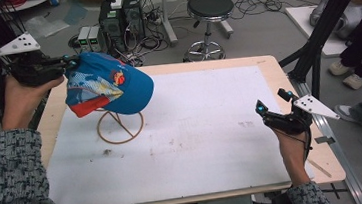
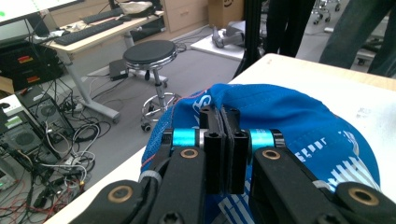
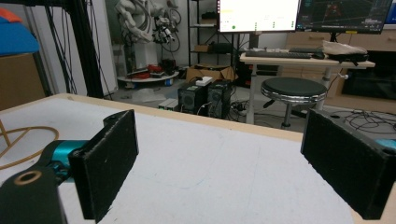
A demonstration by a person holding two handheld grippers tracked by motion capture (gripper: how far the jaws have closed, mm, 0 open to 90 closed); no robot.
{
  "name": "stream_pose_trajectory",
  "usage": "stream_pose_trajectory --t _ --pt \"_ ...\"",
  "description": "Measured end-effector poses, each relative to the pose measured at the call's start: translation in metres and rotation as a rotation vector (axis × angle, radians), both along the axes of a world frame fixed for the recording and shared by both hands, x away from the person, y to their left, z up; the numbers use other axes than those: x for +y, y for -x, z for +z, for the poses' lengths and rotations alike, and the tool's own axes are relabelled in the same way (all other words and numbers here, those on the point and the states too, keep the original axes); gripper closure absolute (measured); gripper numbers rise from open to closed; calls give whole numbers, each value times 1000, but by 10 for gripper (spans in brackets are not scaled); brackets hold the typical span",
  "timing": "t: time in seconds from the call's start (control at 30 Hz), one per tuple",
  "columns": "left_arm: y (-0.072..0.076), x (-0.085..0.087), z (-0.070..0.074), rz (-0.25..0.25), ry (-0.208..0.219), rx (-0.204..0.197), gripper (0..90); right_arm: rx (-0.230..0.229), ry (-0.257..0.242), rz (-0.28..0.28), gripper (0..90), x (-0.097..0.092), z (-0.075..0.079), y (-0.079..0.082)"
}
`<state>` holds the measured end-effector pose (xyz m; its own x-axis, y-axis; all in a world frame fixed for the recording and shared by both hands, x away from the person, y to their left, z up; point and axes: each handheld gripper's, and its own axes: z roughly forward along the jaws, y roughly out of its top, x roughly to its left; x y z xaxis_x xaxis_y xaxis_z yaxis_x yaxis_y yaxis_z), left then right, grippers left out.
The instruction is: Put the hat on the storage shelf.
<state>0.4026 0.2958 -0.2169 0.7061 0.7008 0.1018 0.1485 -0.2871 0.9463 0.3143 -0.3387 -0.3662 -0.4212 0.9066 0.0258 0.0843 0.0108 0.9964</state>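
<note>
Pinching the back edge of the blue cap (image 1: 110, 88), the left gripper (image 1: 71, 61) has its jaws pressed tight on fabric — cap perched on the wire stand (image 1: 119, 125) at ten o'clock. Right gripper (image 1: 269, 104) idles, jaws spread, at four o'clock. Risk — a sideways tug could topple that light stand.

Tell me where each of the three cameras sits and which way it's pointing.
High view: above the table, looking down; both forearms, left gripper, right gripper.
Left gripper view: on that gripper, jaws shut on the blue cap, facing the black stool.
Right gripper view: low over the table, open jaws, facing the stool.
Shared: stool, table.
</note>
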Motion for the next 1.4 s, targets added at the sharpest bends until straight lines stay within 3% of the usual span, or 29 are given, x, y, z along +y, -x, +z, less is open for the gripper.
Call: stream_pose_trajectory --t 0.27,0.67,0.77,1.2,1.4 --pt "-11 -4 -5 2 5 11 882 2 -1 -2 102 -1 0 0" --pt "-12 -4 -14 -3 11 31 883 7 2 -3 102 -1 -2 -1" --pt "-9 -1 -17 -12 40 33 883 8 0 -5 102 -1 -2 0" --pt "-9 -2 -22 -24 63 35 878 8 4 -2 102 0 -3 -1" --pt "-9 -1 -23 -34 94 36 807 6 2 -1 102 0 -2 -1"
